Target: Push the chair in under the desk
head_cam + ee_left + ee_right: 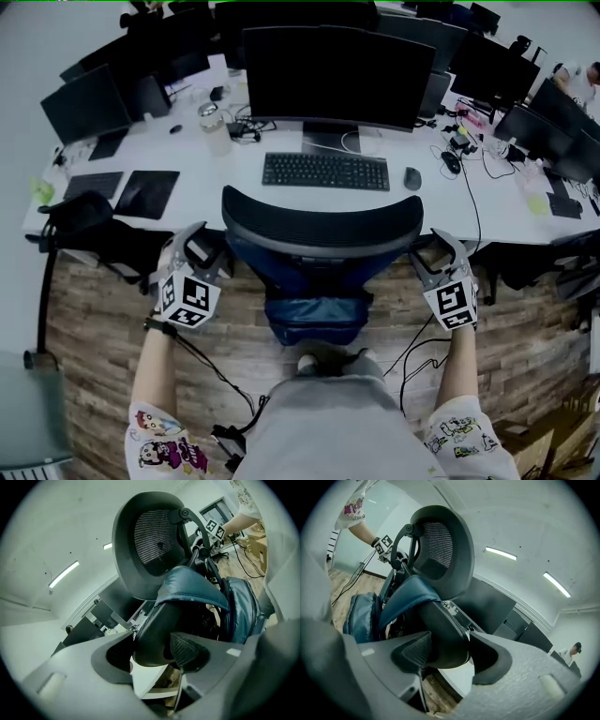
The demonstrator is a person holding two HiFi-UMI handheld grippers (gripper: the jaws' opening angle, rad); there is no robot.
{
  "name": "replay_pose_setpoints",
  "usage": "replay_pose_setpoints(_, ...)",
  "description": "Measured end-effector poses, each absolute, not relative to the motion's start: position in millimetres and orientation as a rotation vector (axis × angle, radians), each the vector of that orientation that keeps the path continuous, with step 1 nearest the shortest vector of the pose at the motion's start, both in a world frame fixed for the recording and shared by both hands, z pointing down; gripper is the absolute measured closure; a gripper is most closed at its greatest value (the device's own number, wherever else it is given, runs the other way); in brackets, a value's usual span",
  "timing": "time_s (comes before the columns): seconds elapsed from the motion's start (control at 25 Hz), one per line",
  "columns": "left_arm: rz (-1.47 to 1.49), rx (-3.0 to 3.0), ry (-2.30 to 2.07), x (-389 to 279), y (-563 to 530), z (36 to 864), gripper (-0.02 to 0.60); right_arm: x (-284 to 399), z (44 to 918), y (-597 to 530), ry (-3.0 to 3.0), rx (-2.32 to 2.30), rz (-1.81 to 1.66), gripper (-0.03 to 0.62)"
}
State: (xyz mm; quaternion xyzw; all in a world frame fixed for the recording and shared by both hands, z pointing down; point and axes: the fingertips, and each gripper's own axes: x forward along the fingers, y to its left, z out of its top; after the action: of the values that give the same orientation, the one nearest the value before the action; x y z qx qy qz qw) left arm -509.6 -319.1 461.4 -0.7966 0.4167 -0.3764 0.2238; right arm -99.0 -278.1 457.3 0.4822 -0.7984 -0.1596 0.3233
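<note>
The office chair (322, 225) has a black mesh back and a blue seat (314, 314). It stands in front of the white desk (487, 202), with its curved top rail near the desk edge. My left gripper (202, 246) is at the chair's left side and my right gripper (433, 251) at its right. In the left gripper view the jaws of the left gripper (154, 660) close on the black armrest (157, 634). In the right gripper view the right gripper (447, 656) clamps the other armrest (445, 639). The mesh back (440, 545) rises behind.
A large monitor (337, 75), keyboard (325, 171), mouse (412, 178) and bottle (214, 127) stand on the desk. Another black chair (84, 220) is at the left. Cables (417, 352) trail over the wooden floor by my feet.
</note>
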Motion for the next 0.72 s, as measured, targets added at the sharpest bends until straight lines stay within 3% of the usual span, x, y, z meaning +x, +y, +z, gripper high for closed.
replay_pose_setpoints(0.72, -1.011, -2.189, 1.162, -515.0, -343.0, 461.1, 0.324, -104.2, 457.1, -297.3, -2.097, 1.28, -0.409, 0.342)
